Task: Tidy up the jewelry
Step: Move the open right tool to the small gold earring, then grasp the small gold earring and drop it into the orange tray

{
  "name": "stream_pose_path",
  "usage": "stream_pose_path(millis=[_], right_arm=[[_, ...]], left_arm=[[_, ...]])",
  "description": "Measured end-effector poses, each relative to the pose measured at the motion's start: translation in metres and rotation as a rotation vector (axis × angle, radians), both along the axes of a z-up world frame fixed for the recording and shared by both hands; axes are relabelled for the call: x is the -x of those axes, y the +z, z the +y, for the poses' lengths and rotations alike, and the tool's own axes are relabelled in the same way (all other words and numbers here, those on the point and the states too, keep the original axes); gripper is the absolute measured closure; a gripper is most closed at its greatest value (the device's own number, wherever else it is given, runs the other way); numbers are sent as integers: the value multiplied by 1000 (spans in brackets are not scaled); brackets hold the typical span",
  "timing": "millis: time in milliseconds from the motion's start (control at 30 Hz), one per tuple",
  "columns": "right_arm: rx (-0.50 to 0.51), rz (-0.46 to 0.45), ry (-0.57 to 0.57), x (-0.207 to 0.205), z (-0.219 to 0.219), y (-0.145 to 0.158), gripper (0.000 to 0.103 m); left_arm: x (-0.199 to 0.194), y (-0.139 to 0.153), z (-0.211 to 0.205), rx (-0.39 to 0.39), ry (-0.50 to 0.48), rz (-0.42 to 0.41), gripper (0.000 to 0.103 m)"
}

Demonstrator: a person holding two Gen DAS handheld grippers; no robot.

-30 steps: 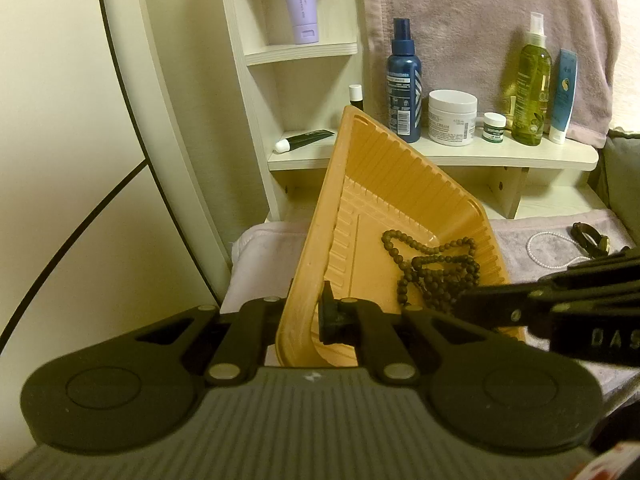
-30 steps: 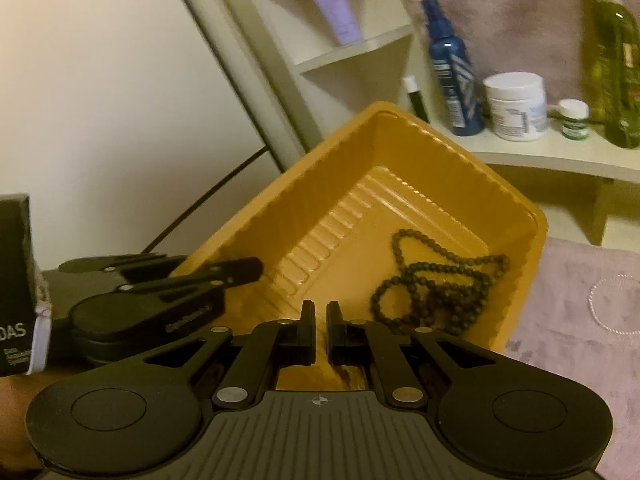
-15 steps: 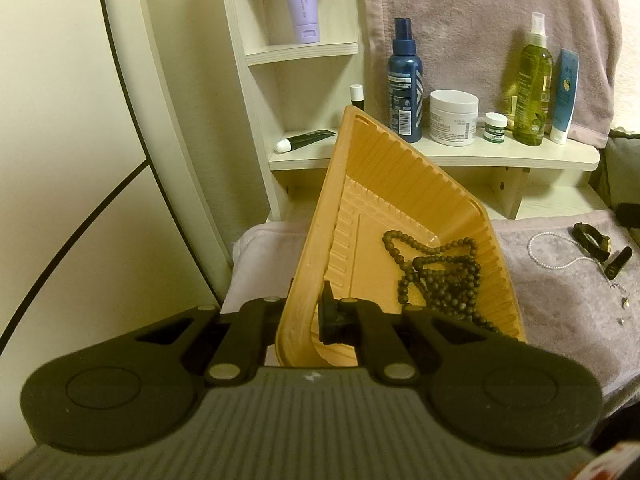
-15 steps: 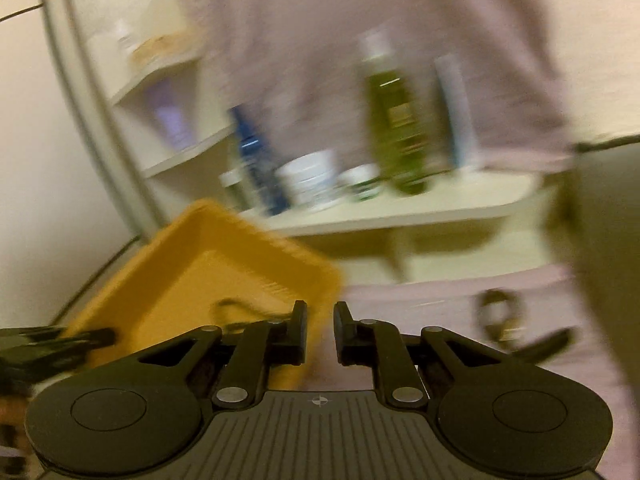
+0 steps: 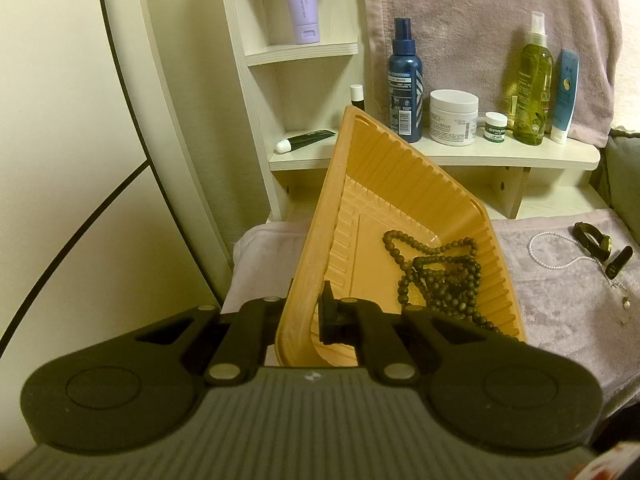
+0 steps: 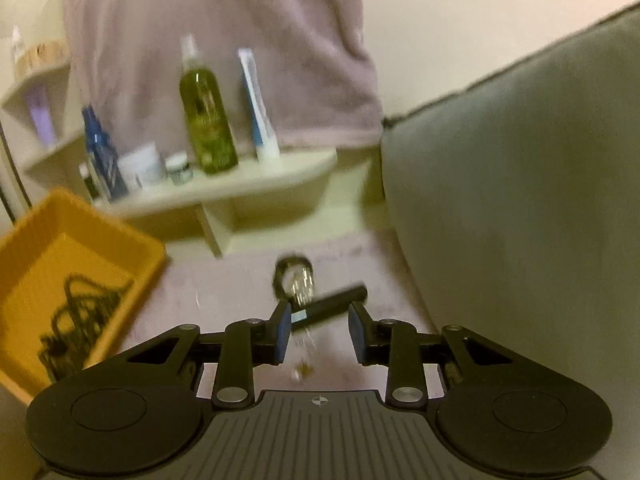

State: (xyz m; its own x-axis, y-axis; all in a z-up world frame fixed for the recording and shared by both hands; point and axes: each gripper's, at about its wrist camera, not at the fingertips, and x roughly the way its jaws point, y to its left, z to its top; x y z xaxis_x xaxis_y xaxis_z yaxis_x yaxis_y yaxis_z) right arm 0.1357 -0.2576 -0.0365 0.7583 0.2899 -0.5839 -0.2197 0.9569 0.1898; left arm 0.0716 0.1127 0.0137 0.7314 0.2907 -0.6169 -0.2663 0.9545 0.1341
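My left gripper (image 5: 310,312) is shut on the near rim of the orange tray (image 5: 400,184), which it holds tilted above the mauve towel. A string of dark beads (image 5: 440,276) lies bunched in the tray's low corner. In the right wrist view the tray (image 6: 80,240) sits at the left, blurred. My right gripper (image 6: 319,332) hovers over the towel with its jaws opening and nothing pressed between them. Just beyond its fingertips lie a black stick (image 6: 336,300) and a dark bracelet (image 6: 292,276). A pearl strand (image 5: 538,258) lies on the towel beside the bracelet (image 5: 592,236).
A pale wooden shelf (image 5: 440,156) behind the tray carries a blue spray bottle (image 5: 405,80), a white jar (image 5: 454,117), a green bottle (image 5: 532,92) and tubes. A towel (image 5: 480,20) hangs above it. A grey cushion (image 6: 520,200) rises at the right. A small pendant (image 5: 625,301) lies on the towel.
My right gripper swung right, away from the tray and out of the left wrist view, to the items on the towel, and its jaws widened. The left gripper and tray stayed put.
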Motion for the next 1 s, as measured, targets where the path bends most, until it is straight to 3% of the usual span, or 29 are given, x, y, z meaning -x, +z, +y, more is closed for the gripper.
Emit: stream_pose_path(millis=[367,800,967,1000], right_arm=[[74,71,146,7,30,-45,71],[136,43,183,4,44,-55,72],[167,37,204,6,48,-54,94],[167,37,205,6,48,-54,94]], left_arm=[[0,-1,2,-1,-1,3,97],[-1,-1,1,-2,0,3,97],[-1,-2,2,-2,0,3,97],[-1,-2,2,-2,0,3,97]])
